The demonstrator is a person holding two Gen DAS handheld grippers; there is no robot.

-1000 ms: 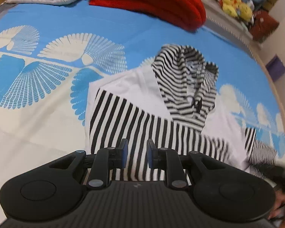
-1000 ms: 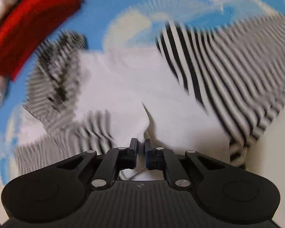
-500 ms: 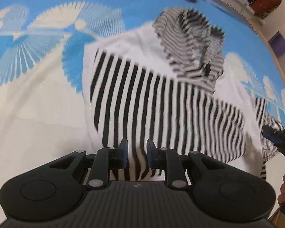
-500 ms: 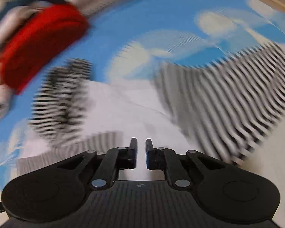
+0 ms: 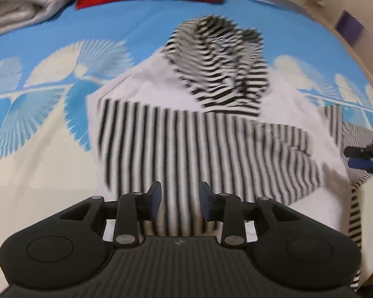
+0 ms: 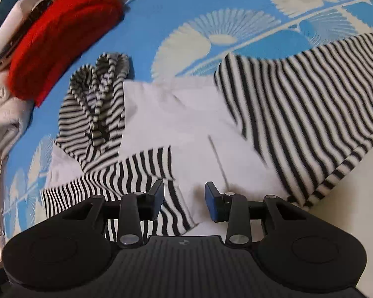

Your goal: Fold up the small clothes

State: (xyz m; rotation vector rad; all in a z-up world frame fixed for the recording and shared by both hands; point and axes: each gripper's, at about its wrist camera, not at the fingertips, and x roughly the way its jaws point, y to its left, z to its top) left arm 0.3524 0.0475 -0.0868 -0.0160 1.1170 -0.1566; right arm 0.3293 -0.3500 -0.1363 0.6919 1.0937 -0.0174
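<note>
the left wrist view catches the right gripper (image 5: 360, 157) at 3 o'clock beside the hoodie (image 5: 211, 134), blurred, plus a purple box (image 5: 349, 26) at 1 o'clock; the right wrist view instead shows the hoodie's white inside (image 6: 176, 119) and a striped sleeve folded across it. the hoodie lies flat on the blue patterned bedsheet (image 6: 186, 7), straight ahead at 12 o'clock of both tools, hood (image 6: 97, 104) toward the red blanket (image 6: 59, 32). left gripper (image 5: 180, 198) and right gripper (image 6: 184, 198) are both spread apart, holding nothing.
</note>
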